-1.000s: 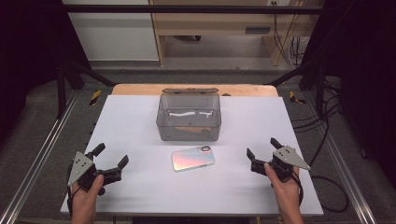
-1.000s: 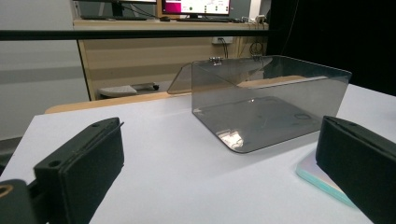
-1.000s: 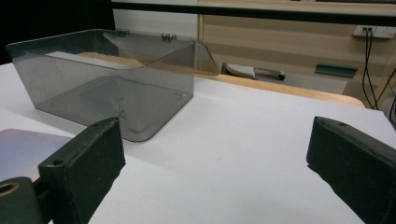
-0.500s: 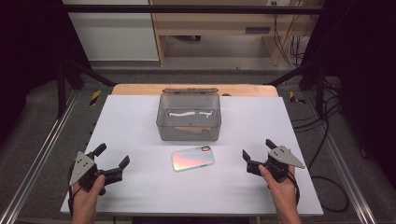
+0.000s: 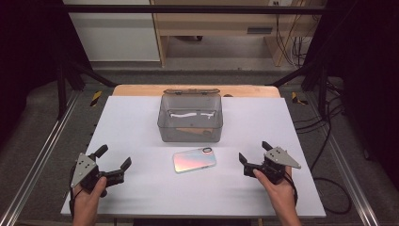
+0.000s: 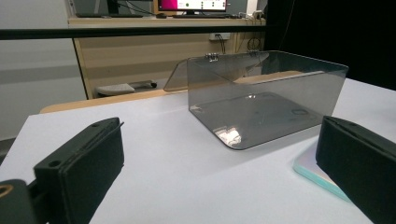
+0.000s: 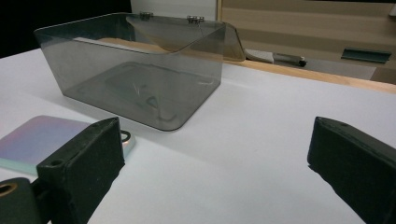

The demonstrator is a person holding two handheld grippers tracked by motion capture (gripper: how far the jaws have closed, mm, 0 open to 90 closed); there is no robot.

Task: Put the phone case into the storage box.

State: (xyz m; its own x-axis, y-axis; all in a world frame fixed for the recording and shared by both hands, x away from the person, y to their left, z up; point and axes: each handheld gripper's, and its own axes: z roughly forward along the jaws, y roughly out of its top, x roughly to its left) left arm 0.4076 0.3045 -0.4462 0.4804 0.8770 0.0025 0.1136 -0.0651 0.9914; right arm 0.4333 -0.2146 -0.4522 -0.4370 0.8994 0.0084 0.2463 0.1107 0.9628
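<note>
- Left claw is hovering released near the worktop's front left.
- Right claw is gaping empty, just right of the phone.
- Phone is lying flat before the box.

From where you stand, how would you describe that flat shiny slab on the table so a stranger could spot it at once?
Start at the white table and find the smoky see-through box with its lid swung back. Just in front of it, between the left gripper and the right gripper, lies the phone, face down. It is the only flat, rainbow-sheened thing there, with a camera ring at one corner.
</note>
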